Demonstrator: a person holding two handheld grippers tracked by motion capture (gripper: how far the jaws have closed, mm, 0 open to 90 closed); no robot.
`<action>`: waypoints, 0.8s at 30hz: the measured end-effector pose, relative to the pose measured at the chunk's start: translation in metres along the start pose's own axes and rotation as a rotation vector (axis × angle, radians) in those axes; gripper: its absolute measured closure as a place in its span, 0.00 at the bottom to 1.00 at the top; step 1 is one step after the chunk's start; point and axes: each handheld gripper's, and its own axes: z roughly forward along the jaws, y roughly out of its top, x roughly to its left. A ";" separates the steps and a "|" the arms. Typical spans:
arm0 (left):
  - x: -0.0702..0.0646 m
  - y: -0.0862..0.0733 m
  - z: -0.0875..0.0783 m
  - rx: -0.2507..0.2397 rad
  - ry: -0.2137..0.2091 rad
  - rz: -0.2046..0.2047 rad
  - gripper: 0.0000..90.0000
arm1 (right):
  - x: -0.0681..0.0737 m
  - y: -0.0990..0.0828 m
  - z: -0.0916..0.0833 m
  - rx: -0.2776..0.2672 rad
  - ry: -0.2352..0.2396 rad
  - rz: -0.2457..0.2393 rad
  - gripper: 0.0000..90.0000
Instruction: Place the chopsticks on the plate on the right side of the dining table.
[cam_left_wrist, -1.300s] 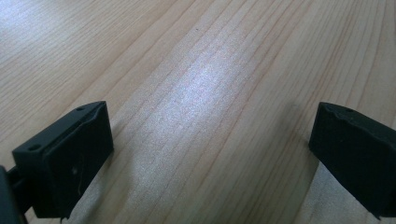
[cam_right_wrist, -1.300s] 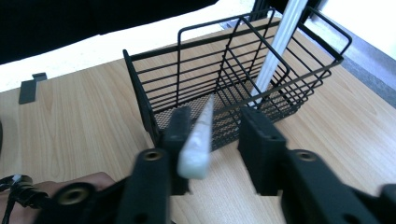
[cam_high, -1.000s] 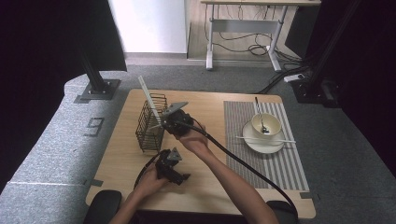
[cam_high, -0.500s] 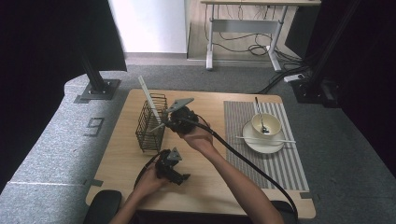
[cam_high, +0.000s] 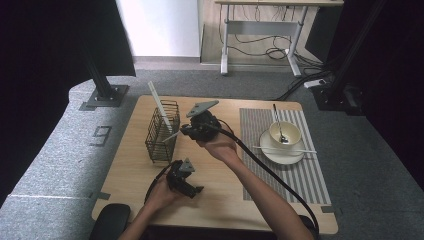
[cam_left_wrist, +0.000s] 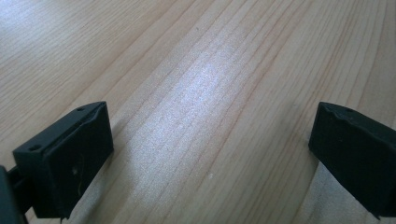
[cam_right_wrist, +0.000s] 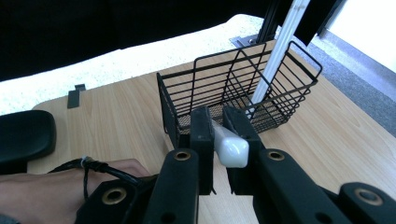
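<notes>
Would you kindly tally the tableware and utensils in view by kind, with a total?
Wire baskets: 1
White sticks: 3, in the basket, in the right gripper, on the plate
Bowls: 1
Plates: 1
Spoons: 1
Striped mats: 1
Total: 8

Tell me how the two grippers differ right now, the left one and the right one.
The left gripper has its jaws spread wide with nothing between them; the right gripper is shut on a white utensil. The left gripper sits low, by the table's near edge; the right gripper is raised farther in, at the wire basket. Both are black, hand-held, two-jaw tools trailing cables.
</notes>
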 end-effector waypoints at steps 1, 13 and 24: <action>0.000 0.000 0.000 0.001 0.001 -0.001 0.00 | -0.001 0.000 -0.003 -0.001 0.001 0.004 0.91; -0.003 0.002 0.000 0.013 0.011 -0.023 0.01 | -0.007 0.003 -0.034 -0.018 -0.001 0.032 0.91; 0.004 0.003 -0.015 -0.053 0.002 -0.067 0.01 | -0.007 0.008 -0.074 -0.053 -0.012 0.040 0.91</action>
